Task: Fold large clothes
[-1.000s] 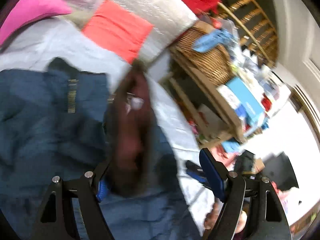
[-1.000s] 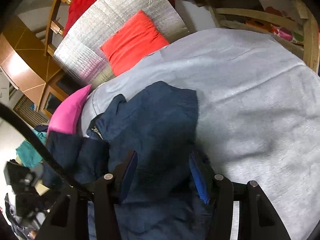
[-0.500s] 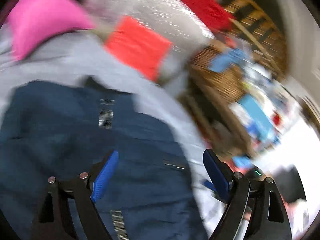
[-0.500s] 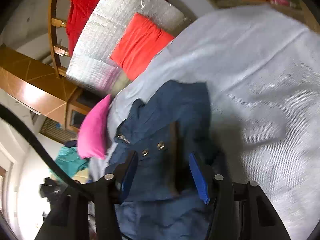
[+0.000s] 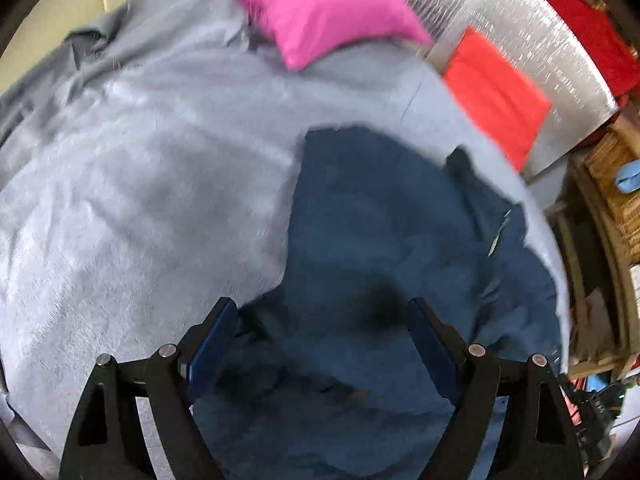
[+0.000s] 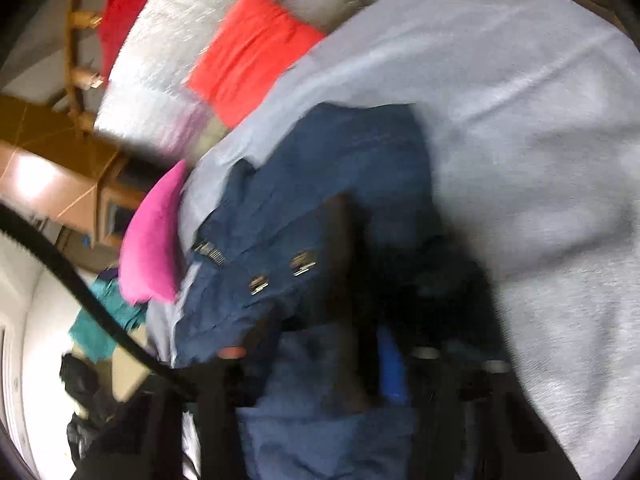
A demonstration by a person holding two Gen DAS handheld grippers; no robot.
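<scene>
A navy garment [image 5: 380, 220] with metal snaps lies crumpled on the grey bed sheet [image 5: 140, 180]. My left gripper [image 5: 322, 306] hovers open just above the garment's near left edge, nothing between its blue pads [image 5: 212, 336]. In the blurred right wrist view the same garment [image 6: 340, 160] fills the middle. My right gripper [image 6: 330, 328] is low over it, its jaws closing. A raised fold with a dark brown edge [image 6: 344, 260] stands between them. The pads still look apart, and only one blue pad [image 6: 390, 364] shows clearly.
A pink pillow [image 5: 320, 4], a red cushion [image 5: 496, 92] and a silver quilted pad [image 5: 540, 28] lie at the bed's far end. A wicker basket [image 5: 616, 184] and cluttered shelves stand to the right. Bare sheet [image 6: 540, 140] spreads right of the garment; teal cloth [image 6: 100, 320] lies off the bed.
The left gripper let go of a dark fold it held a second ago, then swung left and down over the garment. The right gripper sank onto the garment, a brown-edged fold now between its jaws.
</scene>
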